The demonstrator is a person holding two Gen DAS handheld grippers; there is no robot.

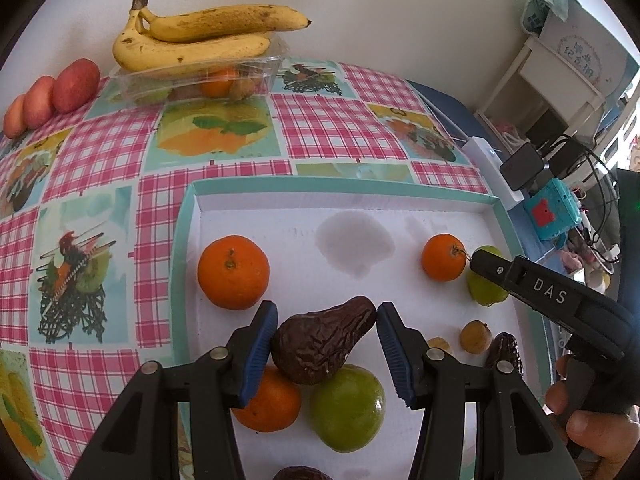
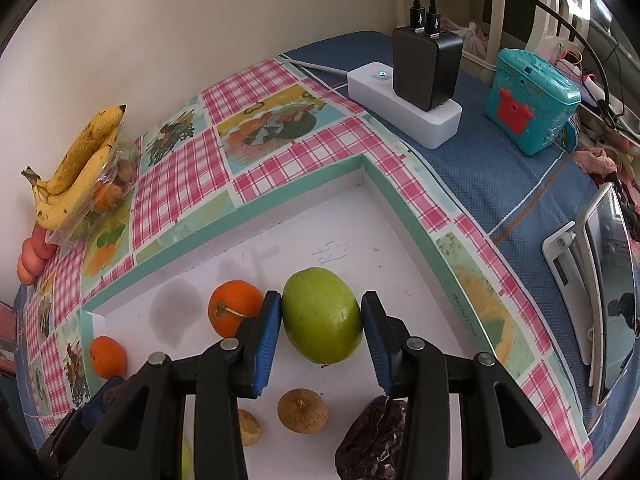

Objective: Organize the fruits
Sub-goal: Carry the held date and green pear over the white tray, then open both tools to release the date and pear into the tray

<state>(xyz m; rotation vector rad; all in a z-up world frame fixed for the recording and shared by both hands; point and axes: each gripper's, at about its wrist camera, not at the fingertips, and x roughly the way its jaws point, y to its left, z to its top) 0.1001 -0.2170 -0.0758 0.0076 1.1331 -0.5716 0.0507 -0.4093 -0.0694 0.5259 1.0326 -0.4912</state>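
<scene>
Left hand-held gripper (image 1: pixel 326 334): blue pads set against both sides of a dark, wrinkled, pear-shaped fruit (image 1: pixel 320 344), clamped on it. The fruit sits inside the white tray (image 1: pixel 188 216) with the teal rim. Just below the pads, toward the camera, lie an orange (image 1: pixel 270 404) and a green fruit (image 1: pixel 348 408), both partly overlapped by the dark fruit. Ahead and to the left of this hand-held gripper rests a larger orange (image 1: pixel 233 272) on the tray floor, clear of the pads.

Right hand-held gripper (image 2: pixel 322 326): pads pressed on both flanks of a green fruit (image 2: pixel 322 314), clamped on it, within the same tray near its far right corner. Touching or just beside the left pad is an orange with a stem (image 2: pixel 236 308); contact cannot be confirmed. Below the jaws lie a brown round fruit (image 2: pixel 303 410), a smaller tan one (image 2: pixel 250 428) and a dark wrinkled date (image 2: pixel 372 444). A further orange (image 2: pixel 107 357) lies well to the left.

In the left wrist view the right hand-held gripper enters from the right, held by a hand (image 1: pixel 580 416).

Beyond the tray, on the checked worktop (image 1: pixel 312 120): a clear box (image 1: pixel 200 76) of fruit with bananas (image 1: pixel 196 36) on top, and three red fruits (image 1: pixel 52 96) beside it. Right of the tray: a white power strip (image 2: pixel 404 108) with a black charger (image 2: pixel 426 68), and a teal box (image 2: pixel 532 100).
</scene>
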